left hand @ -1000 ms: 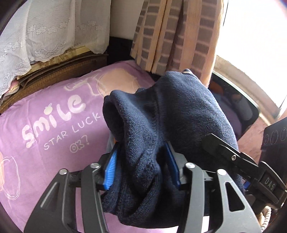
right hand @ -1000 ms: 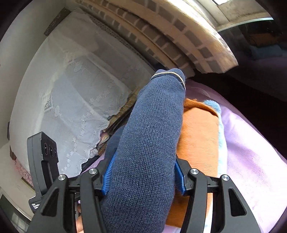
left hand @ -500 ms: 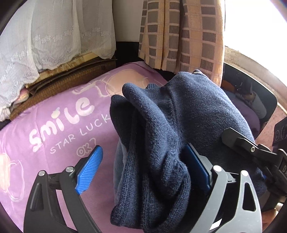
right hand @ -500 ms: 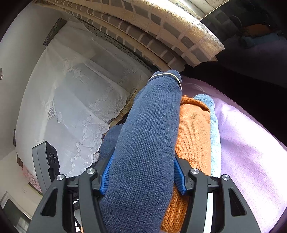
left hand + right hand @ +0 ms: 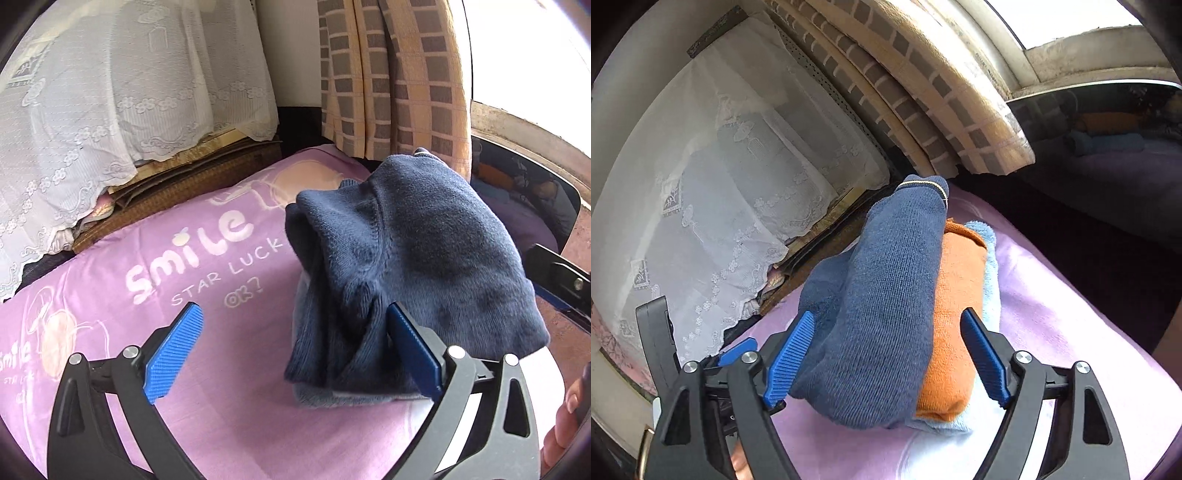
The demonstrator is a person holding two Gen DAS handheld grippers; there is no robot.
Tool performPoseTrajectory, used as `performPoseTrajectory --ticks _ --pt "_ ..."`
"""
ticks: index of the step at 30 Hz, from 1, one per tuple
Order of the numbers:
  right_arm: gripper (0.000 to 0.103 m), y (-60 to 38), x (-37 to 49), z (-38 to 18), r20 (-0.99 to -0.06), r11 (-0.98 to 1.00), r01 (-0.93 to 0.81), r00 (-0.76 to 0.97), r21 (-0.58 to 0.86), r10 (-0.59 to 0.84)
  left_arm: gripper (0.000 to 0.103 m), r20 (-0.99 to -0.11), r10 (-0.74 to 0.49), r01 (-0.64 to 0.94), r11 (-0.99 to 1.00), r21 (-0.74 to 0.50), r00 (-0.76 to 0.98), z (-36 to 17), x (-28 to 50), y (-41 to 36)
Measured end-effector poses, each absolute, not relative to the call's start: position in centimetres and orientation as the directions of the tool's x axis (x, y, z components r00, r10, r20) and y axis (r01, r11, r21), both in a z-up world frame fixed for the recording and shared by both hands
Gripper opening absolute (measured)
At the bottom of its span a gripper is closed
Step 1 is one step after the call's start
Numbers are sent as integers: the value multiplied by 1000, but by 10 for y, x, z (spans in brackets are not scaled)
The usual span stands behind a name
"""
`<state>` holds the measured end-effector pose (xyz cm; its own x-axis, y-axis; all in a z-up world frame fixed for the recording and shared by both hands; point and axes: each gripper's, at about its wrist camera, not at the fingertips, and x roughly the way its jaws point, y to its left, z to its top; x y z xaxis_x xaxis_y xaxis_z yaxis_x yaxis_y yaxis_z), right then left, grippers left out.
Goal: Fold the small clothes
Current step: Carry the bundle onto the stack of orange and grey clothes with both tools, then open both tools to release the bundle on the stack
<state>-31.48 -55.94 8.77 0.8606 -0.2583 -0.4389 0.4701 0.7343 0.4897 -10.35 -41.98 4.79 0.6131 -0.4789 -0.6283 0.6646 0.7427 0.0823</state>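
Note:
A folded navy knit garment [image 5: 413,251] lies on a stack on the purple "smile" sheet [image 5: 184,280]. In the right wrist view the same garment [image 5: 886,295] rests on a folded orange piece [image 5: 955,332], with a light blue piece [image 5: 988,266] beneath. My left gripper [image 5: 293,350] stands wide and is still opening. Its right pad [image 5: 413,350] lies against the garment's near edge and its left pad is out over bare sheet. My right gripper [image 5: 886,362] is also opening, its pads on either side of the garment's near end without pressing on it.
White lace cloth [image 5: 110,110] drapes over stacked mats [image 5: 184,177] behind the sheet. A checked curtain [image 5: 388,74] hangs at the back by the window. A dark glossy panel [image 5: 524,192] stands on the right. A hand [image 5: 561,424] shows at the lower right edge.
Both grippers were shut on the navy garment and have opened. The left let go first, then the right. The garment has settled onto the orange and light blue stack.

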Motion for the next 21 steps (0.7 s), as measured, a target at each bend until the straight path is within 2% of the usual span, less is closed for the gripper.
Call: performPoseTrajectory --ticks 3,6,16,21 --pt "97 -534 -329 97 -442 756 506 839 415 -319 98 -618 -476 653 753 80 625 50 -112 -404" --pt "99 -510 -340 103 -443 770 528 822 358 -358 98 -609 -468 641 762 89 640 53 -123 -390" --pt "99 -459 -358 113 -426 796 516 827 318 -366 98 -584 -480 647 756 104 655 63 -157 -356" --pt "99 -444 -358 117 -436 806 526 814 272 -384 98 -586 -509 667 741 74 630 67 -163 -348"
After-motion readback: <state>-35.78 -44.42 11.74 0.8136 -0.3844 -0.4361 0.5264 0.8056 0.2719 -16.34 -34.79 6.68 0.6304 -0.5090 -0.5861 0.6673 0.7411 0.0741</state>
